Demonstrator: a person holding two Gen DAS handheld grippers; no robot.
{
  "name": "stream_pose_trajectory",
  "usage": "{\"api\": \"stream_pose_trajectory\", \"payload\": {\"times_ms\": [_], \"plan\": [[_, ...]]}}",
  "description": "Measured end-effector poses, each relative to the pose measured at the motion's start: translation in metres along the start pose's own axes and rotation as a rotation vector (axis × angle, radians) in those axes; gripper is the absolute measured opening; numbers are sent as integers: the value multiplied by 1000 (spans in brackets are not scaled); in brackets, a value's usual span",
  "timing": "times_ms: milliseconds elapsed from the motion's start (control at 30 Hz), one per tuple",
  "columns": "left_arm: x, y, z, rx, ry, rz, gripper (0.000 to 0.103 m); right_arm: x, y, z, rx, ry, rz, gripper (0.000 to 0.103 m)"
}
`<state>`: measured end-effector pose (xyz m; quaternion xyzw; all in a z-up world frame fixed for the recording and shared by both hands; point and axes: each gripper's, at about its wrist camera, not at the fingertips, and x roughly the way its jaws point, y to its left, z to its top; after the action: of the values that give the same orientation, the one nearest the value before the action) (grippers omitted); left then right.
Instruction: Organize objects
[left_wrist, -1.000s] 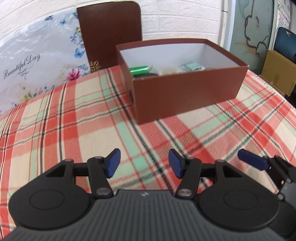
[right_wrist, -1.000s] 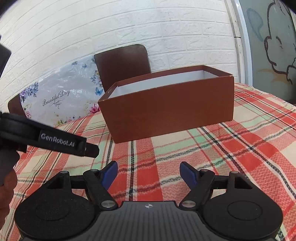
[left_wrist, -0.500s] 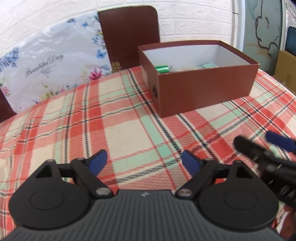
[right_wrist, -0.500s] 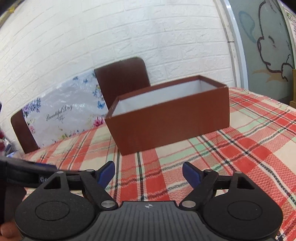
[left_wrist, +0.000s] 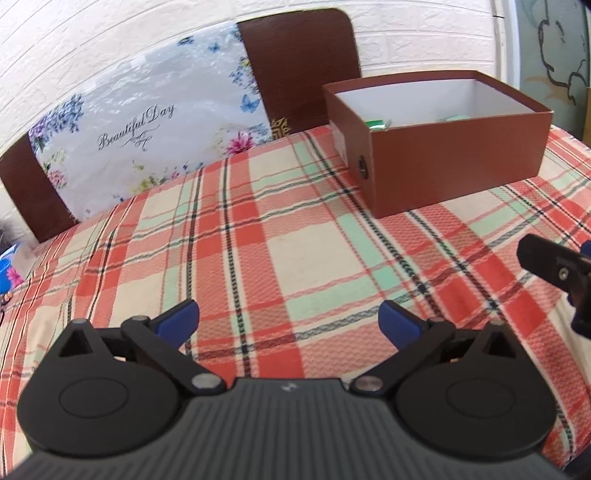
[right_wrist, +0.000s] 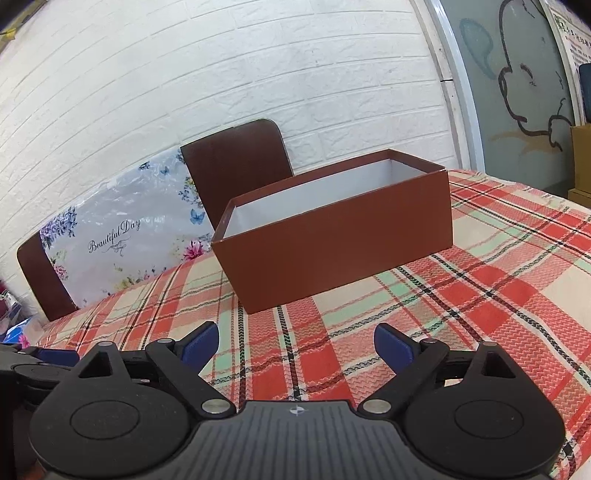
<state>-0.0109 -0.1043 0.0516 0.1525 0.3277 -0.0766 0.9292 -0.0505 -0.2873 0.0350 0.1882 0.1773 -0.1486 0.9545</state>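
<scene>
A brown open-top box (left_wrist: 454, 151) with a white inside stands on the plaid tablecloth at the upper right of the left wrist view; green items (left_wrist: 378, 123) peek over its near wall. My left gripper (left_wrist: 288, 321) hovers over bare cloth well short of the box, its jaws opening wide with nothing between them. In the right wrist view the same box (right_wrist: 332, 236) sits ahead; its contents are hidden by the wall. My right gripper (right_wrist: 295, 345) is also opening, empty, above the cloth. The right gripper's finger (left_wrist: 550, 264) shows at the left view's right edge.
Two brown chair backs (left_wrist: 299, 62) and a floral plastic-wrapped package (left_wrist: 147, 122) stand behind the table against a white brick wall. A blue packet (left_wrist: 9, 267) lies at the table's left edge. Cardboard boxes (right_wrist: 580, 162) stand far right.
Both grippers' jaws have spread much wider. The left view has swung left and back, so the box now sits farther off at the upper right. The right view rose slightly.
</scene>
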Motion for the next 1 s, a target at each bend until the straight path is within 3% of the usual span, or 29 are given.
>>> {"api": "stream_pose_trajectory", "payload": {"times_ms": [267,433,1000], "plan": [[2,7,-2,-16,17,50,103,1,7,-2,-19,15,0,93],[3,8,-3,4,9,124,103,0,11,-4,-29,21,-3,93],[8,11,-6,2,51,140,103,1,14,-8,-21,32,-7,94]]}}
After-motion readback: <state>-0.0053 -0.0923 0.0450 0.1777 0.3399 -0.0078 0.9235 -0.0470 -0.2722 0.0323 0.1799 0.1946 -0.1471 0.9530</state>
